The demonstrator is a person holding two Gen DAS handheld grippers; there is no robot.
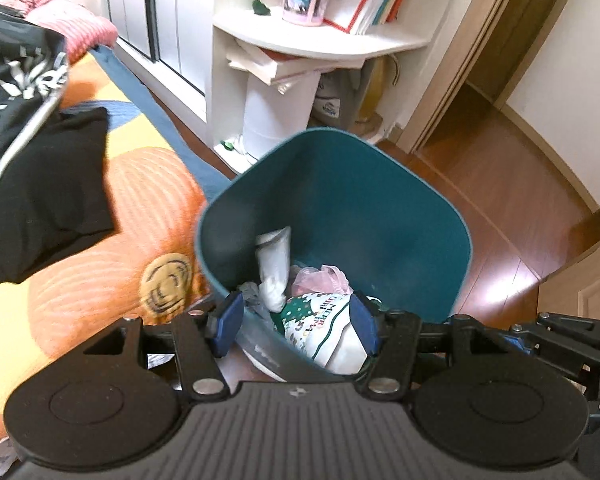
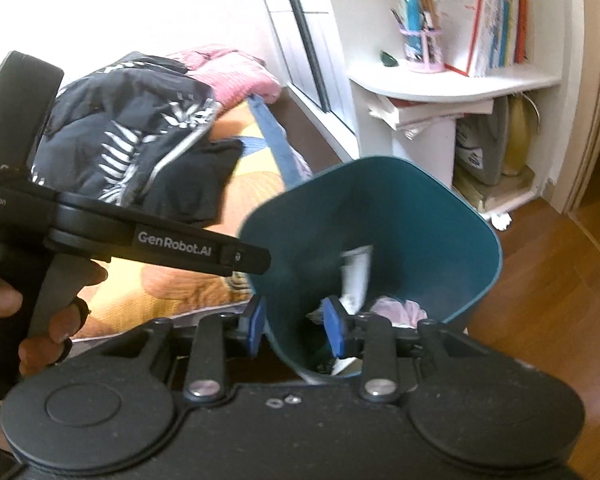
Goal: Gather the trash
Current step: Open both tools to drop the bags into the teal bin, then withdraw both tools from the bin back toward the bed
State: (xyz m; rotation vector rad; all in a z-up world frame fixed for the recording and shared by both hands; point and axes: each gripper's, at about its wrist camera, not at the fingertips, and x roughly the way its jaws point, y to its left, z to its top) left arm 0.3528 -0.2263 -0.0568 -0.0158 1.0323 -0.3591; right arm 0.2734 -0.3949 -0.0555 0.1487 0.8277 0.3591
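A teal trash bin (image 1: pixel 380 208) stands on the floor beside the bed. Inside lie a blurred white crumpled piece (image 1: pixel 274 264), a pink plastic bag (image 1: pixel 324 280) and a green-and-white printed wrapper (image 1: pixel 316 328). My left gripper (image 1: pixel 296 328) hovers open over the bin's near rim, with nothing pressed between its blue pads. In the right wrist view the bin (image 2: pixel 420 216) shows the white piece (image 2: pixel 358 272) and pink bag (image 2: pixel 400 310). My right gripper (image 2: pixel 296 328) is open and straddles the bin's near wall without pinching it. A hand (image 2: pixel 40 320) holds the left gripper's body (image 2: pixel 172 248).
The bed (image 1: pixel 120 200) with an orange patterned cover and dark clothes (image 1: pixel 40 200) lies left of the bin. A white shelf unit (image 1: pixel 320 40) with books and a pen holder stands behind it. Wooden floor (image 1: pixel 500 208) stretches right toward a doorway.
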